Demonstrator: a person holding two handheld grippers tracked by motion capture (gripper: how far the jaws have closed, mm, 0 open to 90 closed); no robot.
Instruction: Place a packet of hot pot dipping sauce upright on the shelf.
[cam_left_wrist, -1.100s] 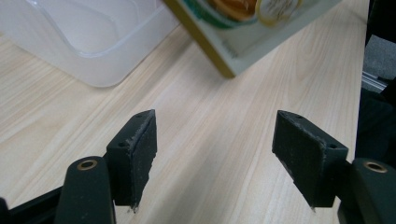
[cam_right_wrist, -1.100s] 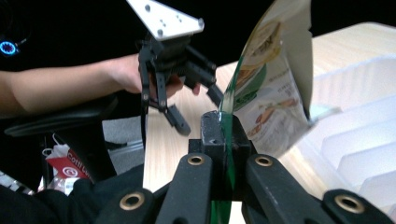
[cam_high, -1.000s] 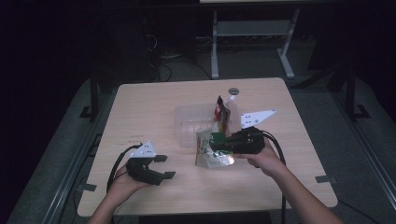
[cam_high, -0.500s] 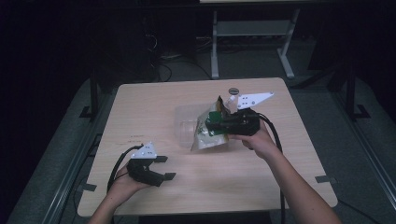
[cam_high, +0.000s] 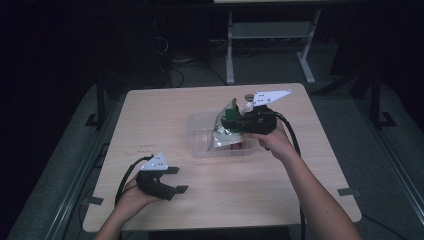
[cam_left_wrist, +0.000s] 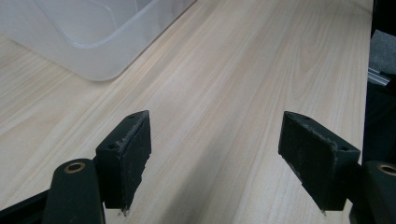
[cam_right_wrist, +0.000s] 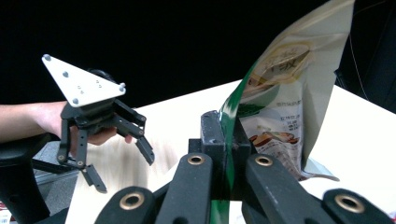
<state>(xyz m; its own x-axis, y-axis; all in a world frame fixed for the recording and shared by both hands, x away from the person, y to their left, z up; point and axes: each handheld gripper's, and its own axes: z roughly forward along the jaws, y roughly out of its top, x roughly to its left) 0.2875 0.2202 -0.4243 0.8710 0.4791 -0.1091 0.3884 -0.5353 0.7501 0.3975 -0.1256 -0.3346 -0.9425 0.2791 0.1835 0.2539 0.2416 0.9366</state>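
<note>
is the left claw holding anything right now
No, in the left gripper view the left claw stands open over the bare table, with nothing between its jaws.

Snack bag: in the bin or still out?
Not in yet: the right tongs hold the snack bag by its edge above the clear bin.

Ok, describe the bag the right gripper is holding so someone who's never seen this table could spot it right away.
Start at the light wooden table and find the clear plastic tub near its middle. Just above the tub's right part, the right gripper is shut on the edge of a snack bag. It is the one glossy, crinkled thing there, cream and silver with a green edge and a food picture.
</note>
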